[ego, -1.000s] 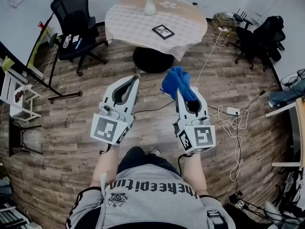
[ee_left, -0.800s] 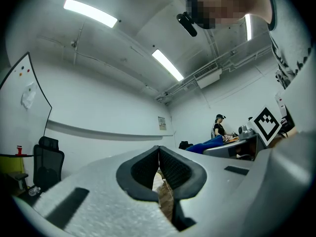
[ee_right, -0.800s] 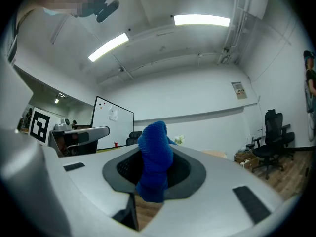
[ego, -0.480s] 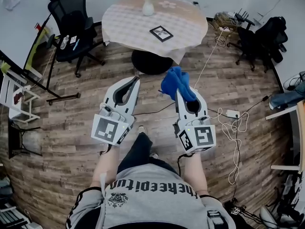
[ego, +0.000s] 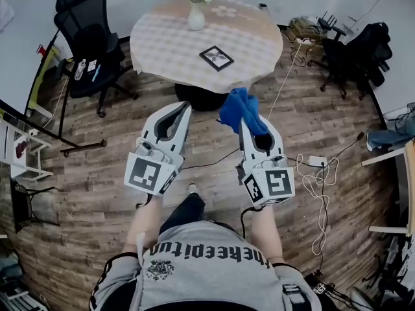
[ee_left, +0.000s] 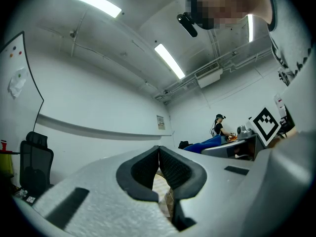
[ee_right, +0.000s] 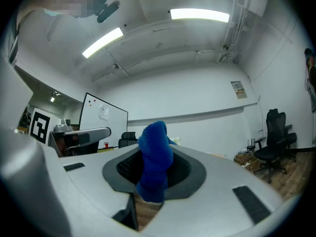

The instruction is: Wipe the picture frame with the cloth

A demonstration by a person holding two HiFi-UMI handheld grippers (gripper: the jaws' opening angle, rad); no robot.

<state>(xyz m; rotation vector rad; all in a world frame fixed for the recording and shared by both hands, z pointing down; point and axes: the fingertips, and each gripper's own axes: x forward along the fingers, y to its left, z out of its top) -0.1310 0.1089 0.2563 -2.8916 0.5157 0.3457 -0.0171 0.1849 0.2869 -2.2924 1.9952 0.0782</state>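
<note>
My right gripper [ee_right: 154, 143] is clamping its jaws on a blue cloth [ee_right: 155, 154], which is bunching up in a thick wad above the pads. My left gripper [ee_left: 159, 151] is holding nothing, its jaws closed tip to tip.

I am standing on a wood floor with both grippers out in front of me, well short of a round table [ego: 170, 39] at twelve o'clock. The frame [ego: 216, 57] is lying flat on the checked tablecloth, near the table's near edge, with neither gripper touching it. A white vase [ego: 196, 17] of flowers is standing past it at eleven o'clock. A black chair [ego: 86, 36] is at ten o'clock, and loose cables [ego: 321, 181] are trailing over the floor at four o'clock.

I judge that the wadded cloth could slip from the jaws once I am rubbing, since I can't tell how much of it is pinched. The frame is lying loose, so a push could slide it or drag the tablecloth and tip the vase. The cables could catch my foot.

Each gripper's cube is showing a black-and-white square marker. My shirt's lettering is reading upside down from here, and I can't make it out with certainty.
</note>
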